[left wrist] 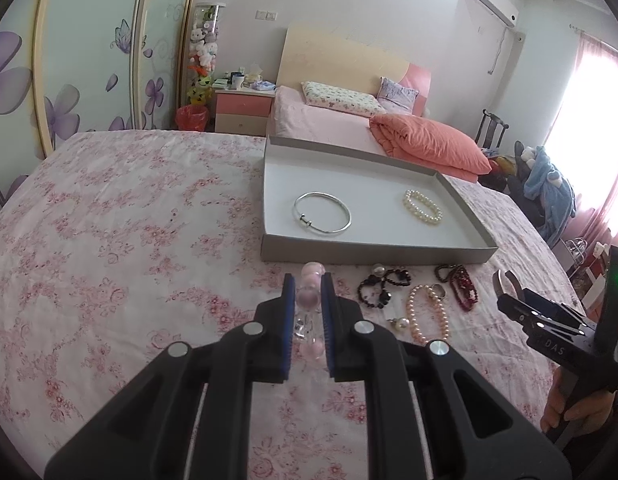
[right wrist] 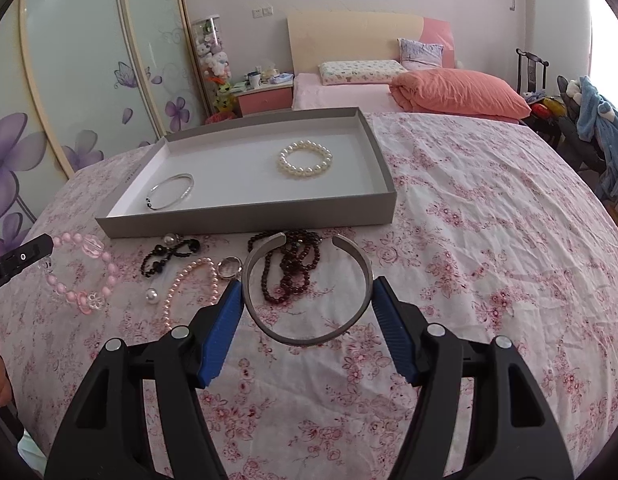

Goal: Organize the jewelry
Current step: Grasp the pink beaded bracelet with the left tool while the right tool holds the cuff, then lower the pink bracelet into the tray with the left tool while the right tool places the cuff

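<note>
My left gripper (left wrist: 307, 292) is shut on a pink bead bracelet (left wrist: 309, 298), which also shows at the left of the right wrist view (right wrist: 83, 268), just in front of the grey tray (left wrist: 373, 250). The tray holds a silver bangle (left wrist: 322, 213) and a white pearl bracelet (left wrist: 422, 206). My right gripper (right wrist: 309, 300) grips a grey metal cuff (right wrist: 305, 292) across its width, pads touching both sides, lifted over the cloth. Loose on the cloth are a black bead bracelet (right wrist: 169, 256), a pink pearl strand (right wrist: 189, 284), a dark red bead necklace (right wrist: 293, 268), a ring (right wrist: 230, 269) and a pearl earring (right wrist: 151, 295).
A pink floral cloth (right wrist: 489, 280) covers the table. The tray (right wrist: 245, 220) sits at the far middle. A bed with an orange duvet (right wrist: 461, 92) stands behind, wardrobe doors to the left, a chair with clothes at the right.
</note>
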